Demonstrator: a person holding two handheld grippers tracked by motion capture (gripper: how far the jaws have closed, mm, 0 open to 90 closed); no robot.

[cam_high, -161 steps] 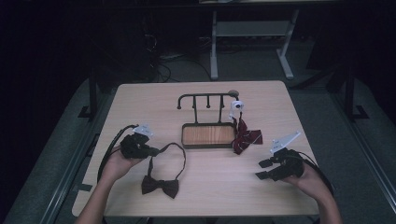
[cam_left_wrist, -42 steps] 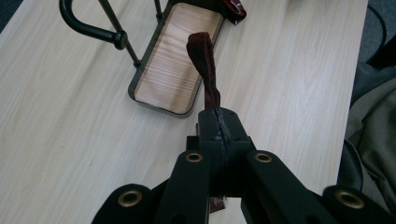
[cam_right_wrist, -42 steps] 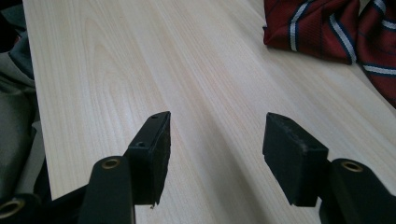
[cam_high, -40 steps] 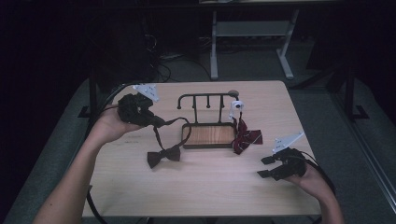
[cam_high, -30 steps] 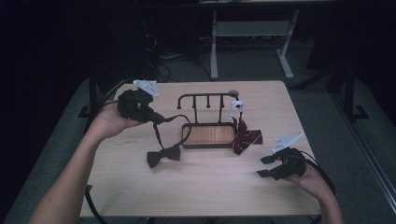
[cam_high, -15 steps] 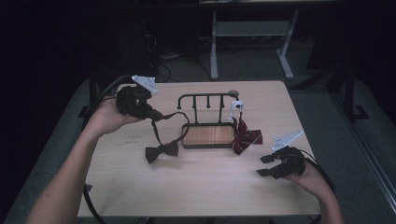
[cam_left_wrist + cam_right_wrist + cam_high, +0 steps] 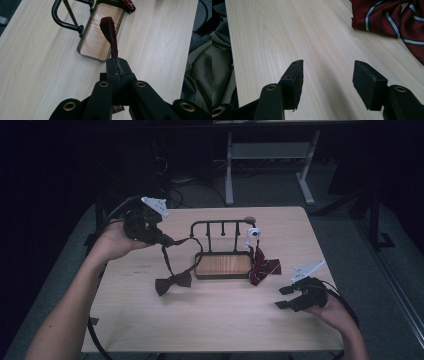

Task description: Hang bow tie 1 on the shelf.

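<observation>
Jaws, left gripper point(image 7: 162, 240): closed tight on the neck strap point(image 7: 111, 40) of a dark bow tie point(image 7: 172, 282), the strap running out from between the pads toward the stand in the left gripper view. Bow tie: knot end hangs low at centre-left of the high view, at or just above the worktop point(image 7: 210, 320); whether it touches cannot be told. Strap forms a loop rising from the knot to the gripper at upper left. Stand point(image 7: 220, 227): black metal rail with short pegs over a wooden tray base point(image 7: 222, 265), just right of the loop, at frame centre. Second tie, red striped point(image 7: 262, 270): draped at the stand's right end, below a small white figure point(image 7: 252, 234). Jaws, right gripper point(image 7: 295, 297): standing wide apart, nothing between them, resting low over the worktop at lower right, the striped tie near at upper right of its own view. Handling note, judged: the step appears to be hanging the dark tie on the rail. Keep the grip firm, lift until the knot clears the tray edge, carry the loop over a free peg end, then lower before releasing. Risk: the loop twists or snags the rail and tips the stand; the free gripper could steady the base.
</observation>
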